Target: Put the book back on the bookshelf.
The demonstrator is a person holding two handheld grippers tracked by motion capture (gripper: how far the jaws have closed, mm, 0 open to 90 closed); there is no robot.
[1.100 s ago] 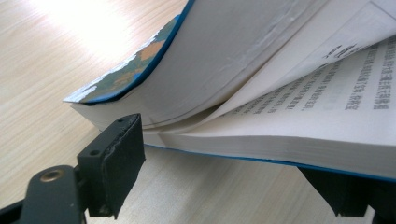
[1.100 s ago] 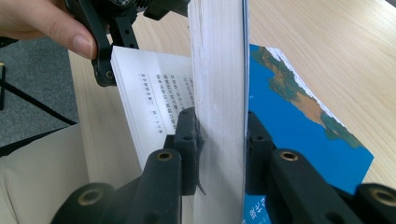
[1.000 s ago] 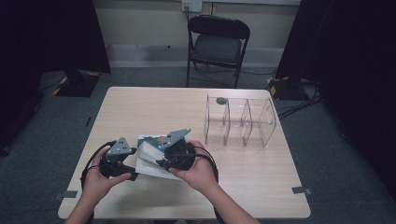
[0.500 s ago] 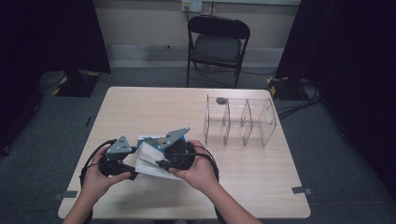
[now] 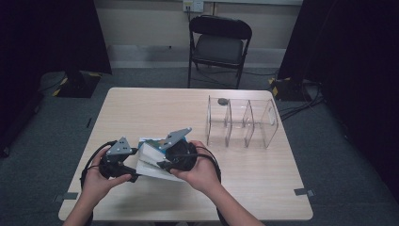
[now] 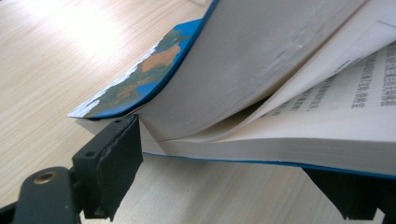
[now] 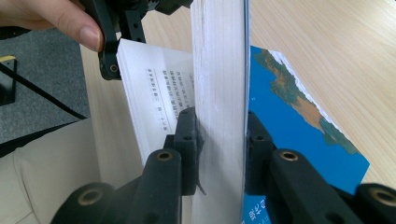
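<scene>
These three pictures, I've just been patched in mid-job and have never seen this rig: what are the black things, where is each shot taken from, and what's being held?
There is no robot arm here. A person at a wooden table holds a hand-held, two-jaw tool in each hand. The high view looks down from above the person's side: the left gripper shows at its left and the right gripper beside it.

The other two pictures come from cameras riding on the grippers, looking along their black jaws.

Between them is a blue-covered paperback book, lying open. The right gripper is shut on a thick block of pages, lifted on edge. The left gripper has its jaws either side of the lower stack of pages; they have just been opening, and I can't see them pressing.

Farther back stands a clear plastic divider rack, untouched.
</scene>
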